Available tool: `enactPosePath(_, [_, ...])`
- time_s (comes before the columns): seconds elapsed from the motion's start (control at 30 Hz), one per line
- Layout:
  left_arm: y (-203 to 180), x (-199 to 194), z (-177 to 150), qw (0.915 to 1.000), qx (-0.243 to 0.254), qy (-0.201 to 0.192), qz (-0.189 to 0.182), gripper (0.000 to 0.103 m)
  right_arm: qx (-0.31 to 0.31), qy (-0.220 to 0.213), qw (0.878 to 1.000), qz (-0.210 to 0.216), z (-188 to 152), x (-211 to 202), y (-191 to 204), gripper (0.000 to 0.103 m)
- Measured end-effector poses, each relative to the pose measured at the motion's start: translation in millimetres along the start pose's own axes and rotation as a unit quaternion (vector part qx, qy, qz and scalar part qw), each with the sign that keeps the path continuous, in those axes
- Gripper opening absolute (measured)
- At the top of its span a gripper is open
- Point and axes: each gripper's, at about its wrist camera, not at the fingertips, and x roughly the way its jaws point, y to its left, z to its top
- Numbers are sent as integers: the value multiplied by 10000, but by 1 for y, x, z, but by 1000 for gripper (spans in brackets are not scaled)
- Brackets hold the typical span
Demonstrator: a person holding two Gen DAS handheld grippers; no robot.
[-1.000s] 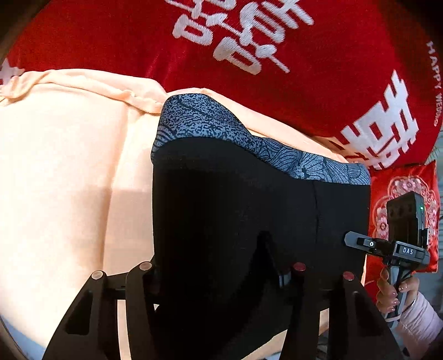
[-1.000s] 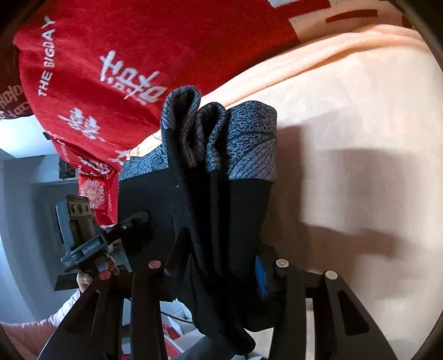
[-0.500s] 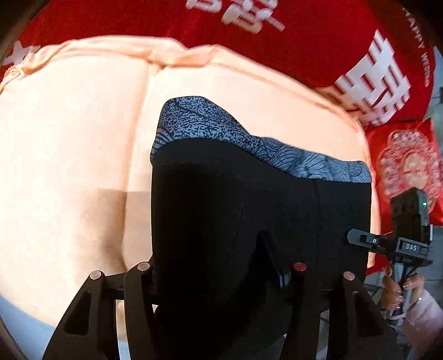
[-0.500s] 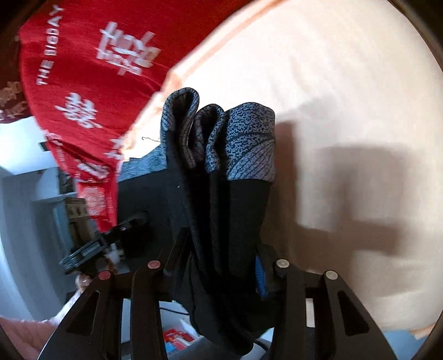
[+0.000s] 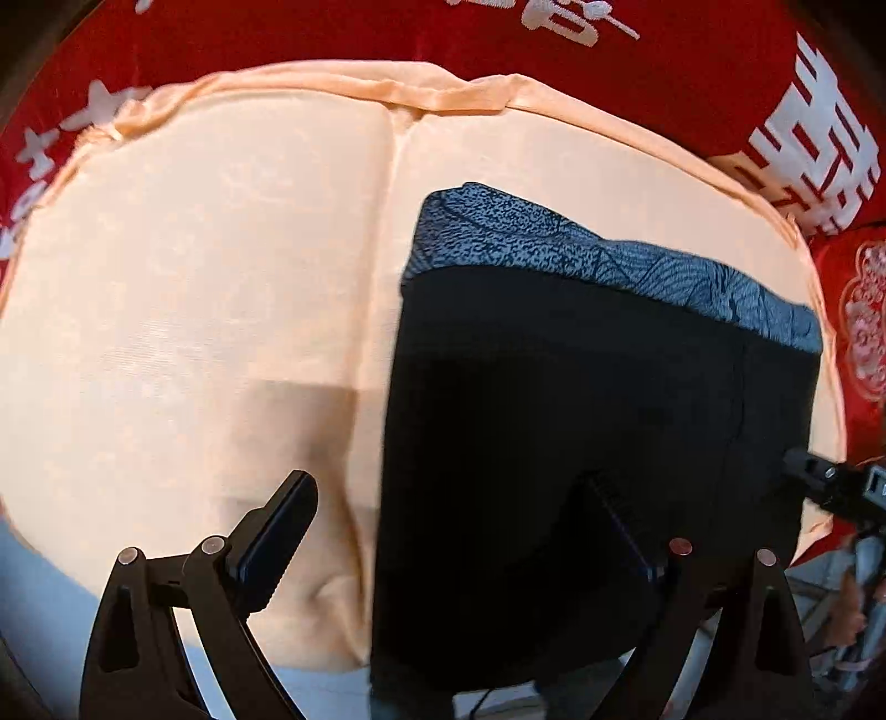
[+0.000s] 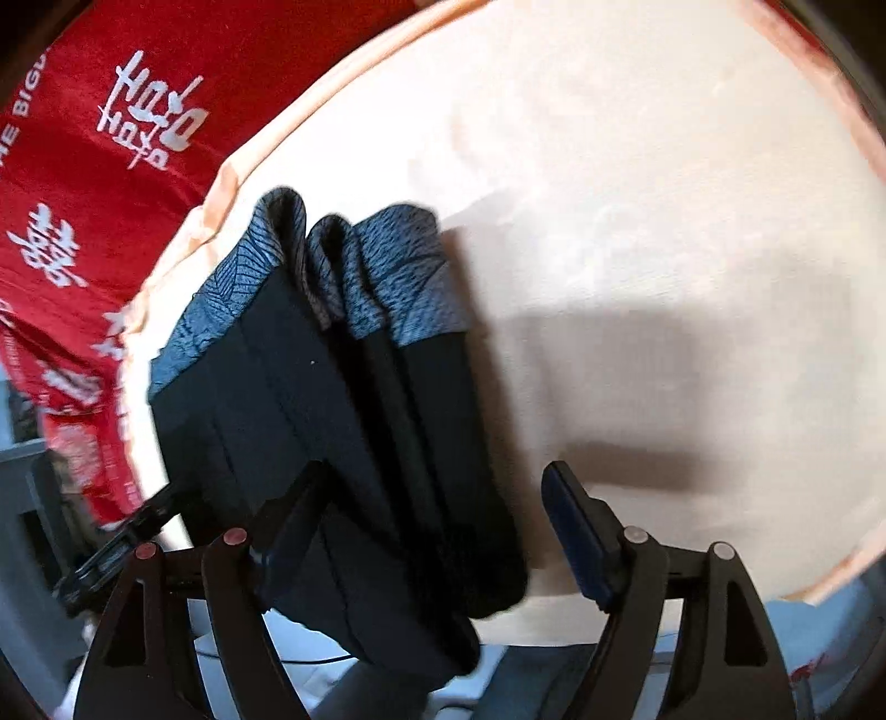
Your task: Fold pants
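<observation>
The folded black pants [image 5: 598, 443] with a grey patterned waistband lie over the peach sheet [image 5: 194, 310], their near end hanging past the bed's front edge. My left gripper [image 5: 459, 526] is open; its left finger [image 5: 277, 526] stands clear on the sheet, the right finger lies against the black cloth. In the right wrist view the pants [image 6: 354, 421] show as stacked layers. My right gripper [image 6: 437, 520] is open around them, right finger [image 6: 581, 531] clear of the cloth.
A red blanket [image 5: 387, 33] with white characters lies beyond the sheet, also in the right wrist view [image 6: 99, 183]. A red patterned cushion [image 5: 864, 310] sits at the right. The other gripper's tip [image 5: 830, 487] shows at the pants' right edge.
Both grippers have opened and let go of the pants. The pants have come down onto the peach sheet, and both cameras have pulled back toward the bed's front edge.
</observation>
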Motion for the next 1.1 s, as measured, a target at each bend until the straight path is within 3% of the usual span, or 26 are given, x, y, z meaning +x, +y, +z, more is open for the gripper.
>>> enactPosePath(0.13, [-7,-11,-10,9990,238,-31,365,96,-123,-134,9987,-467,-7,-13,5,82])
enactPosePath(0.3, [-18,-32,-25,9967,483,-143,643,96,-195,-371,9940,-1007,-23,-33,16,89])
enactPosePath(0.4, [-20,-46,-32,9972,478,-137,557,100,-225,-479,9925,-1098,-34,-43,25,96])
enactPosePath(0.43, [-22,-48,-32,9973,471,-142,552,103,-259,-549,9917,-1138,-38,-48,29,103])
enactPosePath(0.53, [-27,-61,-38,9969,527,-128,565,103,-368,-703,9888,-1266,-51,-61,36,103])
enactPosePath(0.87, [-41,-91,-45,9954,711,-188,613,103,-840,-574,9837,-1480,-82,-81,87,103])
enactPosePath(1.1, [-46,-120,-57,9939,772,-266,742,103,-717,-550,9858,-1417,-100,-99,105,103])
